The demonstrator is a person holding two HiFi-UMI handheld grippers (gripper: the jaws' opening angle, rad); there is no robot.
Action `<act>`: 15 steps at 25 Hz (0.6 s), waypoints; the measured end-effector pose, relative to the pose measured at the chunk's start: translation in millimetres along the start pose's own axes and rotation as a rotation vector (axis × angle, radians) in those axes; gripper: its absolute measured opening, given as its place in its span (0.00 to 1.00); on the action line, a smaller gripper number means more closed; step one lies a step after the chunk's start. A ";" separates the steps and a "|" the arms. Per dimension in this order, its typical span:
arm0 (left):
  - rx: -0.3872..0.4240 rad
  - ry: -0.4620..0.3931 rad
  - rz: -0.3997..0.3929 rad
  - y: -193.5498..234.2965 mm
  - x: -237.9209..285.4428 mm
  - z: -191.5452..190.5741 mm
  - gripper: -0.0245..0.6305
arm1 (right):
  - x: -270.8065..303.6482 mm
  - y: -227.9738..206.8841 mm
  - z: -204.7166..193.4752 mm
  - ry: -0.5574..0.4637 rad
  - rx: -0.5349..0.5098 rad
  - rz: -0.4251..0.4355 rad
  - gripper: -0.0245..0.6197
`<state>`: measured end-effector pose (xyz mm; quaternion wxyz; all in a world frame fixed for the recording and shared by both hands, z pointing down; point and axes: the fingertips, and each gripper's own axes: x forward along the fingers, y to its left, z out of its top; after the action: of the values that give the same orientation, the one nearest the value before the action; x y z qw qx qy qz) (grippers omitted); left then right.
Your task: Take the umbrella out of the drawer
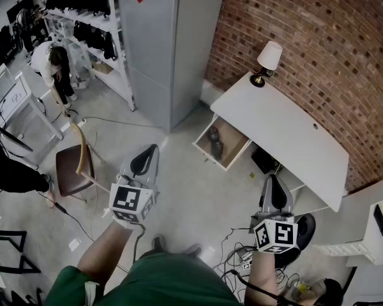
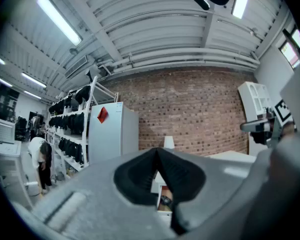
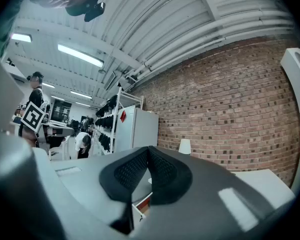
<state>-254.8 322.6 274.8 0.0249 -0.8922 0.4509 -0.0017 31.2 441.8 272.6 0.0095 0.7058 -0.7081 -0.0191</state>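
Under the bench (image 1: 287,136), the drawer (image 1: 208,156) is standing open holding the umbrella (image 1: 216,146), while the left tongs (image 1: 152,150) and right tongs (image 1: 272,181) are hovering well short, pressed together and empty, beside a chair (image 1: 73,167).

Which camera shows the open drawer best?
The head view: it looks down into the drawer, pulled out from the white desk, with a dark item lying inside. The left gripper view shows only a sliver of it below the closed fingers; the right gripper view catches just a corner.
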 end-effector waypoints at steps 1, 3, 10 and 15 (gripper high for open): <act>0.001 0.000 -0.001 0.3 0.1 0.7 0.04 | 0.5 0.0 1.0 -0.003 -0.005 0.002 0.04; 0.002 -0.001 -0.002 1.4 -0.2 2.0 0.04 | 1.1 1.0 2.9 -0.005 -0.009 0.002 0.04; 0.001 0.005 -0.010 6.5 -3.4 -1.6 0.04 | 2.5 11.5 1.7 -0.004 0.004 0.011 0.04; -0.008 0.018 -0.018 23.6 -7.2 -7.0 0.04 | 12.1 22.5 -3.0 0.029 0.043 -0.010 0.04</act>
<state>-278.2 314.2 280.9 0.0172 -0.8963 0.4431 -0.0079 8.8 429.8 276.4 0.0043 0.7097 -0.7045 0.0062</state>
